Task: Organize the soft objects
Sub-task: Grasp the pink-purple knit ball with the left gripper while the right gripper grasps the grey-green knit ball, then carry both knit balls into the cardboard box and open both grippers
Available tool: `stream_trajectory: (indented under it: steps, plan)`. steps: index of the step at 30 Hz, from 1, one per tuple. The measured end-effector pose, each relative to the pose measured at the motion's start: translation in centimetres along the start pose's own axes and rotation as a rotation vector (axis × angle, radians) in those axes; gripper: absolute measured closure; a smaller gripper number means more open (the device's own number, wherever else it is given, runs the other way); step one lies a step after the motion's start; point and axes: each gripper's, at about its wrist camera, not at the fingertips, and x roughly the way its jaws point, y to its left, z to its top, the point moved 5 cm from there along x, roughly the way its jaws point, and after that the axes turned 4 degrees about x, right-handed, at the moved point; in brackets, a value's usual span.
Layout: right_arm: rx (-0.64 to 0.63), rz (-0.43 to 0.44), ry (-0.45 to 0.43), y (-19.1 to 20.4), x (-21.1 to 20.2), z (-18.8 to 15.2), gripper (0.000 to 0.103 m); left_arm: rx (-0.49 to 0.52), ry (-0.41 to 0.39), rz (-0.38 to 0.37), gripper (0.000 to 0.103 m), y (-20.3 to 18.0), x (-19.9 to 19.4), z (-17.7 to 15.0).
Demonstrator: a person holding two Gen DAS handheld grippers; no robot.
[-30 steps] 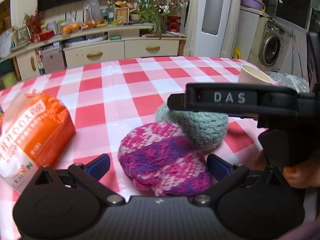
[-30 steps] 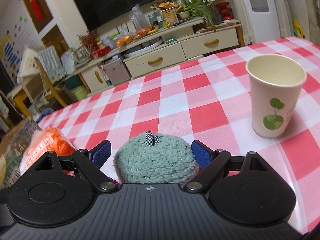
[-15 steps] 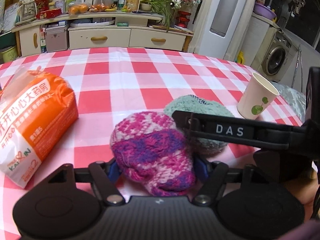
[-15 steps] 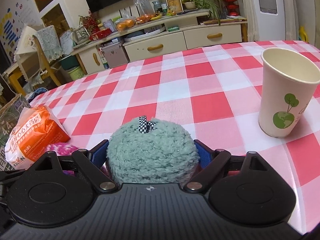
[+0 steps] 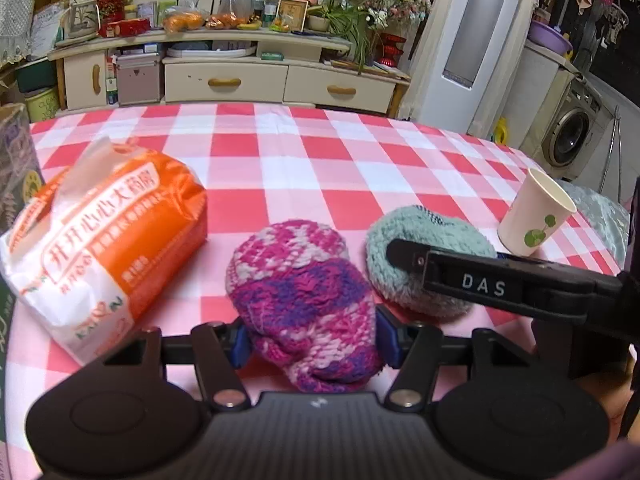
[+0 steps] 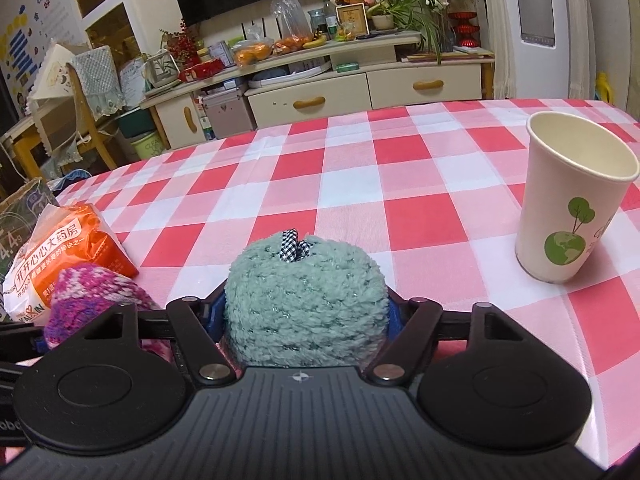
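Note:
My left gripper (image 5: pixel 312 338) is shut on a pink and purple knitted piece (image 5: pixel 304 300) that lies on the red and white checked tablecloth (image 5: pixel 320 160). My right gripper (image 6: pixel 306 316) is shut on a fluffy grey-green knitted piece (image 6: pixel 306 300) with a small checked bow on top. In the left wrist view the grey-green piece (image 5: pixel 404 236) sits just right of the pink one, with the right gripper's black body across it. In the right wrist view the pink piece (image 6: pixel 96 292) shows at the lower left.
An orange and white plastic pack (image 5: pixel 100 244) lies left of the pink piece. A paper cup (image 6: pixel 576 196) with a green tree print stands to the right. A cardboard box edge (image 6: pixel 20 216) is at the far left. A grey cushion (image 5: pixel 600 216) lies past the cup.
Both grippers closed from open onto their knitted pieces. The left gripper pulled the pink piece away to the left, so a gap has opened between the two pieces.

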Motion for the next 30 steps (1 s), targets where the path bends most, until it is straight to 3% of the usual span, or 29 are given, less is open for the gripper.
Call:
stream_trajectory:
  steps: [30]
  plan:
    - [-0.036, -0.055, -0.107, 5.2, -4.9, -0.8, 0.016, -0.001, -0.185, 0.095, 0.044, 4.1, -7.1, 2.0]
